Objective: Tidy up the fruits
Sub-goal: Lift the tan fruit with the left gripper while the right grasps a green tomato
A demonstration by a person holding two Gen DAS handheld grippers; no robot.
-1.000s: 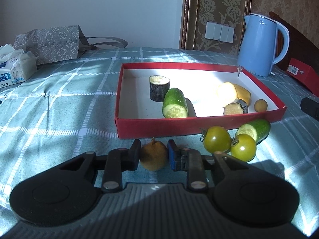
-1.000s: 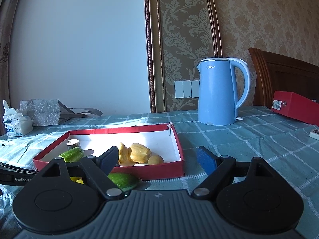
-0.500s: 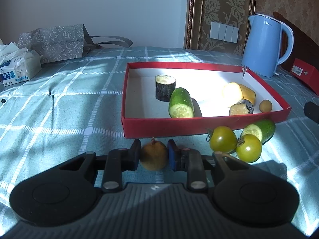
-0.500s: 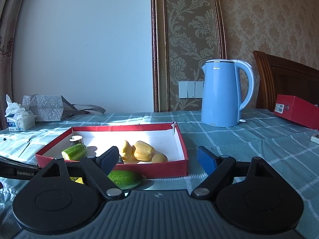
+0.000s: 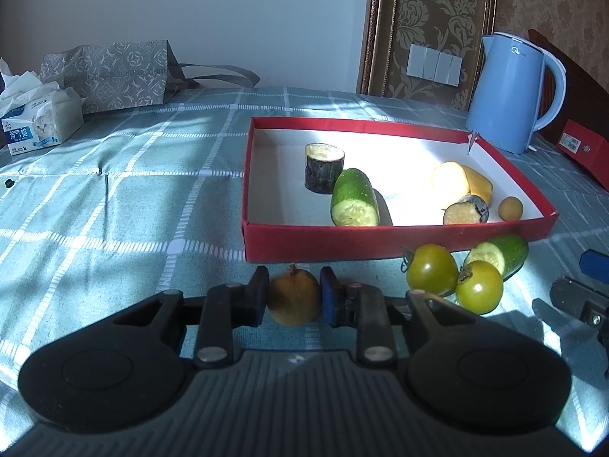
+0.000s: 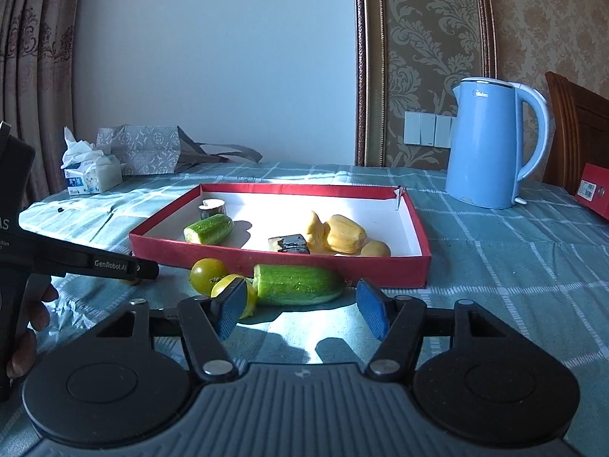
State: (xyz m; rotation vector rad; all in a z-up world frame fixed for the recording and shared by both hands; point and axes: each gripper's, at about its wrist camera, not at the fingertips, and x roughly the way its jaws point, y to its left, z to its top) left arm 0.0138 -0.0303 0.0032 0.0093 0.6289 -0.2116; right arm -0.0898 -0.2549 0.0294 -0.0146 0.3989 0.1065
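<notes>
The small brown round fruit (image 5: 293,299) sits squarely between the fingers of the left gripper (image 5: 293,297), both pads pressed against its sides, so those tongs are closed on it. It hangs just short of the near wall of the red box (image 5: 323,243), over the checked tablecloth (image 5: 114,209). Its skin is dull and russet-brown, with a short stub of stem standing up on top.

The cucumber half (image 6: 298,285) lies on the cloth just ahead of the right gripper (image 6: 297,310), crosswise to its fingers, cut end toward the left finger. Those jaws are closing, but the pads have not reached the cucumber; it lies beyond the fingertips, and nothing is gripped. It is bright green, bumpy, with a pale seeded cut face.

Left of it, touching each other, are two green-yellow tomatoes (image 6: 207,270), one partly hidden behind the right gripper's left finger.

Beyond both grippers, inside the box, lie another cucumber piece (image 5: 354,203), a dark-skinned cylinder with a pale top (image 5: 323,167), yellow fruit chunks (image 5: 462,186), a dark-skinned wedge (image 5: 466,211) and a small tan ball (image 5: 510,208).
</notes>
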